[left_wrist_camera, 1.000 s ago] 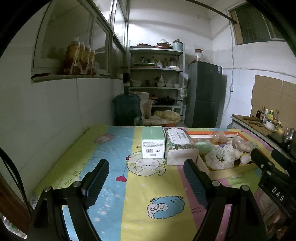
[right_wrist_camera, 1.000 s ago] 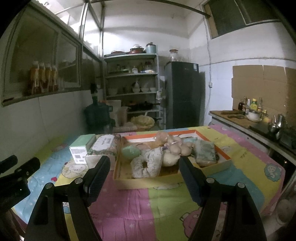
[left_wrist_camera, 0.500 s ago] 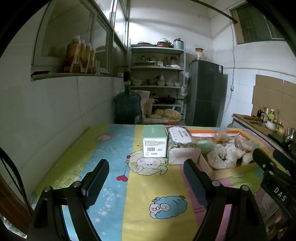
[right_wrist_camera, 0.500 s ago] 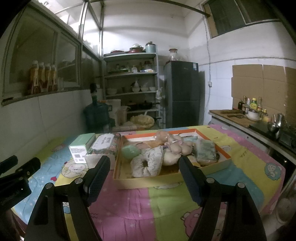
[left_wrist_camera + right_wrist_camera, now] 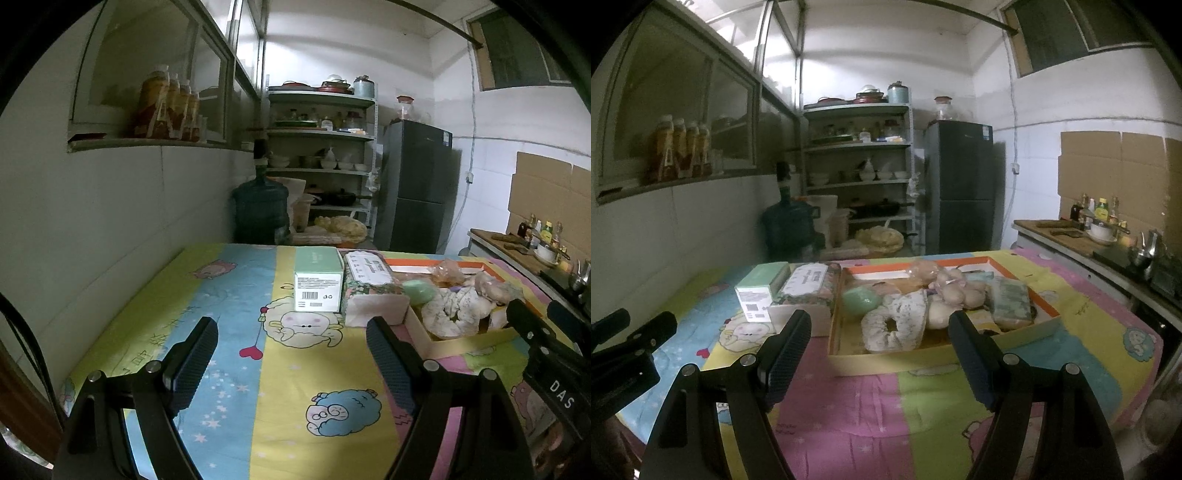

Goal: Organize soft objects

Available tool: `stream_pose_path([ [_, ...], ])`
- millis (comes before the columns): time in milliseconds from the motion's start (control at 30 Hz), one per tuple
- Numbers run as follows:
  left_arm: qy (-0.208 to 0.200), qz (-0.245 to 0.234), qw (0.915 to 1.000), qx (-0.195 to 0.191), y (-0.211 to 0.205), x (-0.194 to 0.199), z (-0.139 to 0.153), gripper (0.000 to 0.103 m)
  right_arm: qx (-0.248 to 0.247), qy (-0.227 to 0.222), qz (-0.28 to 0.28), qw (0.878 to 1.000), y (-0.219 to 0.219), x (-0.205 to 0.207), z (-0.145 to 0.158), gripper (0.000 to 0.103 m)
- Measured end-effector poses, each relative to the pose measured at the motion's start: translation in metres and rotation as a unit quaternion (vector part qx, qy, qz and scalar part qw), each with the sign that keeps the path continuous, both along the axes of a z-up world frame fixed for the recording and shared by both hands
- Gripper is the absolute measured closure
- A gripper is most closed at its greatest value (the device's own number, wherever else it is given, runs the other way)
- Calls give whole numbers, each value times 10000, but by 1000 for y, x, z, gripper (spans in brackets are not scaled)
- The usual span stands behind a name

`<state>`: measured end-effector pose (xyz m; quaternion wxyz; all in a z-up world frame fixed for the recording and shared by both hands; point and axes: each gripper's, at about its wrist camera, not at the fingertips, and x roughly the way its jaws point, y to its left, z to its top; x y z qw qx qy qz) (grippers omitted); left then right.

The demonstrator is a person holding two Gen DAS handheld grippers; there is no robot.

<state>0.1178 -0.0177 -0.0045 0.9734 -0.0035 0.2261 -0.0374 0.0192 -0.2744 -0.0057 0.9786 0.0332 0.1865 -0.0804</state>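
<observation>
A shallow cardboard tray [image 5: 945, 354] with an orange rim sits on the cartoon-print tablecloth [image 5: 849, 410]. It holds several soft items: a white ring-shaped plush [image 5: 894, 325], a green round piece [image 5: 860, 300], pale stuffed toys [image 5: 955, 295] and a packet [image 5: 1012, 301]. Left of it stand a mint-green box [image 5: 317, 286] and a floral tissue pack [image 5: 369, 282]. My right gripper [image 5: 879, 350] hovers open just short of the tray's near wall. My left gripper [image 5: 291, 354] hangs open over bare cloth in front of the box. Neither holds anything.
A wall runs along the table's left side. Beyond the far edge stand a water jug [image 5: 260, 214], metal shelves [image 5: 319, 158] and a dark fridge [image 5: 417, 188]. A counter with bottles [image 5: 1093, 229] lies to the right.
The left wrist view has shifted slightly, with the box and tissue pack sitting a little farther off in the frame. The right gripper and tray look unchanged.
</observation>
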Motion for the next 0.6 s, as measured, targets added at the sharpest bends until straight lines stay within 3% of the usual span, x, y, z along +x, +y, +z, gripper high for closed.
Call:
stream_pose_path([
  [600,53,60,10000,8,-2,3,-3,20,3,-14,-2,10000,0,1,-1,25],
])
